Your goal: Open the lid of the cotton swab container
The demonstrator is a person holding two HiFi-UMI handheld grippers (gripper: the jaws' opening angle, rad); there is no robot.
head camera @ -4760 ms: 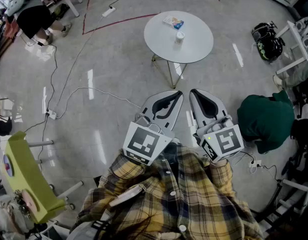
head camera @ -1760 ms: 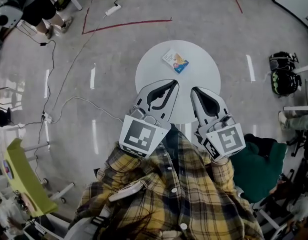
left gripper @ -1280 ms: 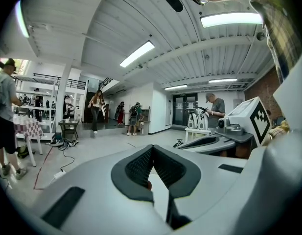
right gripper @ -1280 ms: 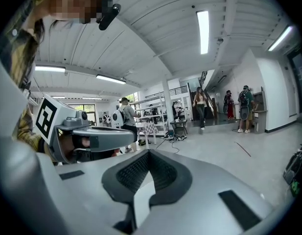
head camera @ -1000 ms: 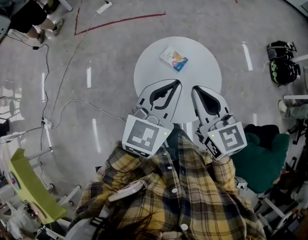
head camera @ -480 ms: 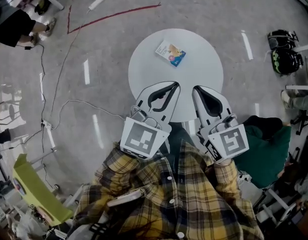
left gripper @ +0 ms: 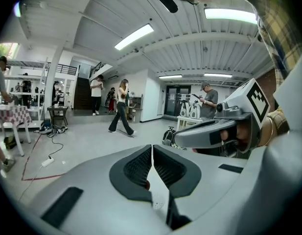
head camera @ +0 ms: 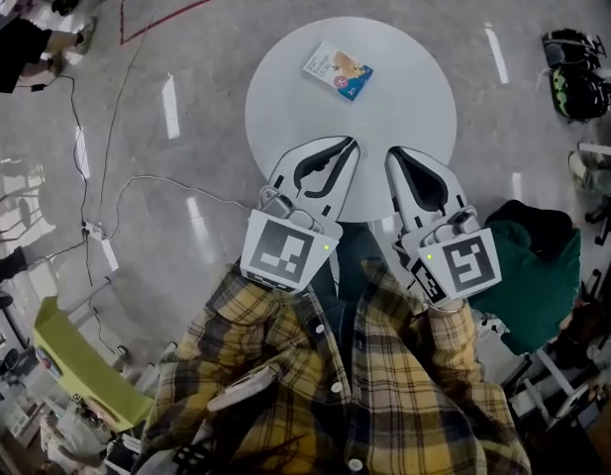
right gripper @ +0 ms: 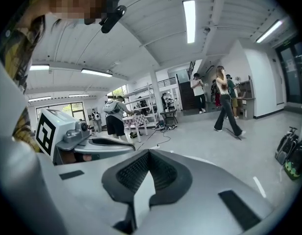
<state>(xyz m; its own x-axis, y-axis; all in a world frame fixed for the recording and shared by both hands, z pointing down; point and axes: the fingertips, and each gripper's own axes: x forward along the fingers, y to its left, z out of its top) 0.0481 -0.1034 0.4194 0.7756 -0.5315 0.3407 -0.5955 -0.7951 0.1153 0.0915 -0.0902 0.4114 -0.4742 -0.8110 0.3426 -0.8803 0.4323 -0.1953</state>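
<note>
Near rim of the table point(head camera: 285, 117) hidden under left claw point(head camera: 352, 142) and right claw point(head camera: 392, 153) — packet point(head camera: 337, 70) print too small.

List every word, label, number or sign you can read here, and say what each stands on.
No text can be read in any view.
Packet on the round table: colourful print, too small to read.
Marker cube on the left gripper: black-and-white square pattern, no letters.
Marker cube on the right gripper: same kind of pattern, no letters.
</note>
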